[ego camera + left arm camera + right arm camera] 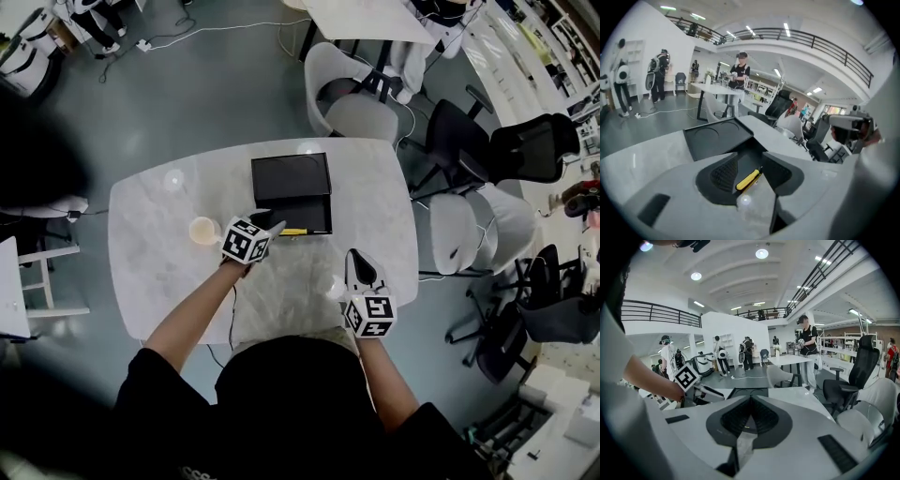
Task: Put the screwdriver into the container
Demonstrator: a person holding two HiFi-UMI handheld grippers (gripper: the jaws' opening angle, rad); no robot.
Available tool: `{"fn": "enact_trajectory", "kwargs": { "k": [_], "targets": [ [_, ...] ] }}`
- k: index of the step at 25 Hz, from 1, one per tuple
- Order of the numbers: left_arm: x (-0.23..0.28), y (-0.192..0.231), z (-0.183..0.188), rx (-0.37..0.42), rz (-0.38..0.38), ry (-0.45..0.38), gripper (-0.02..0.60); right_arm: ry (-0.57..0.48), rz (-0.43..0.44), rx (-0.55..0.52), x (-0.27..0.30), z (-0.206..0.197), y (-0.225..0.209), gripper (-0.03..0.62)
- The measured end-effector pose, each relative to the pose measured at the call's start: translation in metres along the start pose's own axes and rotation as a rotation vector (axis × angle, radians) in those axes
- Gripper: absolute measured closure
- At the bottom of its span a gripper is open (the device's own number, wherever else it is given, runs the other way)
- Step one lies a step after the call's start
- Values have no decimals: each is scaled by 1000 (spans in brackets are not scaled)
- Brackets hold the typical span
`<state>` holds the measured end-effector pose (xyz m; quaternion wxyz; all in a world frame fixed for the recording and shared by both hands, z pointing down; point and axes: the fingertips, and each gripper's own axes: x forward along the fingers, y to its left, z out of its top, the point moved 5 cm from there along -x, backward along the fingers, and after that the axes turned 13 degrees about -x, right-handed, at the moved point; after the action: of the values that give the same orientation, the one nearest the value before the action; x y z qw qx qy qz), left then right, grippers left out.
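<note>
A black container (pixel 291 187) lies on the white table (pixel 155 272), past its middle. The screwdriver (pixel 295 232), with a yellow handle, rests at the container's near edge. My left gripper (pixel 278 226) points at it from the left. In the left gripper view the screwdriver (pixel 748 179) lies on the black floor between the two spread jaws of the left gripper (pixel 750 160), with a gap on each side. My right gripper (pixel 357 257) hovers over the table's near right part, apart from the container, jaw tips together and nothing in them (pixel 750 399).
A pale cup (pixel 202 230) stands left of my left gripper. Office chairs (pixel 469 225) crowd the table's right side, and one white chair (pixel 352 94) sits behind it. People stand at tables in the background (pixel 739 75).
</note>
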<state>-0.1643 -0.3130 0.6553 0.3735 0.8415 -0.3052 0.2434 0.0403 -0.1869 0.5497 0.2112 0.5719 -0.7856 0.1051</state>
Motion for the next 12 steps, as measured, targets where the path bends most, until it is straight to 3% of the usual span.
{"fn": "enact_trajectory", "kwargs": {
  "k": [5,8,12],
  "targets": [
    [-87,-31,-13,-141,-49,-237,413,-12,28,-24,-29,20,19,582],
    [-139,-60,-16,-229,-103,-387,424,-64,65,34,-42,40,36,582],
    [-193,-112,-29,-224,-96,-574,483,-141,80,30,-71,70,51,582]
  ]
}}
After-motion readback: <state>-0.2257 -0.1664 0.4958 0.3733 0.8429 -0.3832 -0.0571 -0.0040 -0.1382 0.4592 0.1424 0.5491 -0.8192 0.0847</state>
